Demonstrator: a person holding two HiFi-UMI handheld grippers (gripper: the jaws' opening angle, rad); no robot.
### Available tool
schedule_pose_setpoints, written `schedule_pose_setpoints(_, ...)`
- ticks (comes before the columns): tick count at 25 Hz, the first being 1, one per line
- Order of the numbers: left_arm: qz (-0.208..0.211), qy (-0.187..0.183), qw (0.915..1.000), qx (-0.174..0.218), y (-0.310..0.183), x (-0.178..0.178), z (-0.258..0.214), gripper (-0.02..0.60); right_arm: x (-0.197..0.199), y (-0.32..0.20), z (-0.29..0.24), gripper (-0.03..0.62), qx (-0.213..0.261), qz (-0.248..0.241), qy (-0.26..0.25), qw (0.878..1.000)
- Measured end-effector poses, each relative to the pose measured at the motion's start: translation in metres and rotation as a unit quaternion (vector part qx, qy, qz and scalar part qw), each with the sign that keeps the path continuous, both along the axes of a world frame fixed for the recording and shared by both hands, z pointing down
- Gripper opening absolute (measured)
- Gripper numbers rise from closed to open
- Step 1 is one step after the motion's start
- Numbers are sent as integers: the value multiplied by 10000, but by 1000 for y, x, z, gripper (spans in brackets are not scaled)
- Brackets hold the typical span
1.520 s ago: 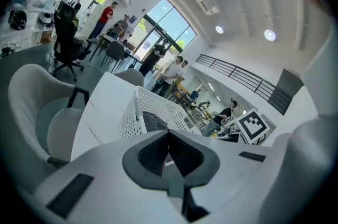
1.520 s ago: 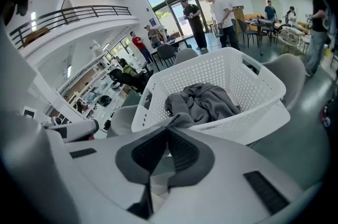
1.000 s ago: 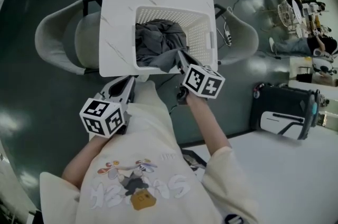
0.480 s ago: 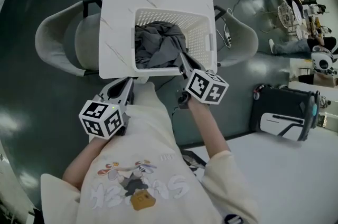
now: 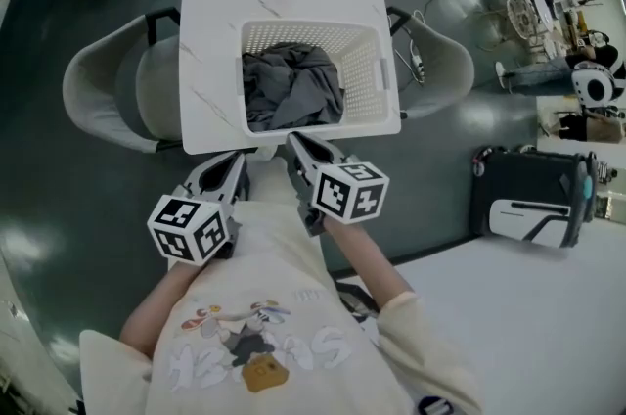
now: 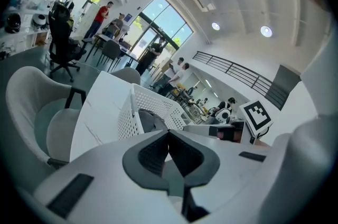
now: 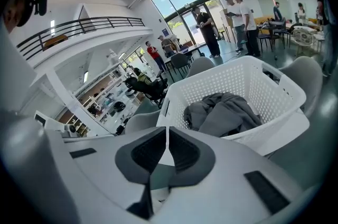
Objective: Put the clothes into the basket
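Note:
A white perforated laundry basket (image 5: 364, 76) stands on a small white table (image 5: 210, 22), and grey clothes (image 5: 289, 90) lie crumpled inside it. The same basket (image 7: 274, 85) with the grey clothes (image 7: 224, 114) fills the right gripper view. My right gripper (image 5: 294, 143) sits just off the table's near edge, shut, with nothing between its jaws. My left gripper (image 5: 238, 163) hangs beside it, also shut and empty, close to my chest. In the left gripper view the basket (image 6: 134, 112) lies ahead, with a bit of grey cloth (image 6: 153, 121) over its rim.
Two pale grey armchairs (image 5: 108, 80) (image 5: 440, 61) flank the table. A dark case with a white panel (image 5: 533, 203) stands at the right, next to a large white tabletop (image 5: 528, 325). People and office chairs (image 6: 60, 38) stand far off across the dark floor.
My right gripper has pulled back out of the basket toward me and to the left, leaving the grey clothes inside. The left gripper has barely moved.

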State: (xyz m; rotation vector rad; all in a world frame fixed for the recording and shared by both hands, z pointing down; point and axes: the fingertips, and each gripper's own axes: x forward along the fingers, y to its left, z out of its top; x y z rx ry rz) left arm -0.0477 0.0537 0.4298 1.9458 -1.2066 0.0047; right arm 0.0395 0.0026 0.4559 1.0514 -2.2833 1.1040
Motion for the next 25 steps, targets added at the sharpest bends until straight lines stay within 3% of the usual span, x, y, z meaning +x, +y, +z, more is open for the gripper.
schedule_pose_setpoints(13, 20, 4, 9999, -155, 10, 1, 10, 11, -9, 26, 13, 20, -290, -46, -199, 9994)
schedule_pose_setpoints(20, -82, -135, 9999, -55, -4, 14, 4, 10, 6, 26, 14, 21, -300, -99, -364, 9988)
schedule_pose_setpoints(25, -67, -272, 9996, -52, -9, 42, -6, 11, 38, 20, 3, 20, -215, 55, -431, 9988)
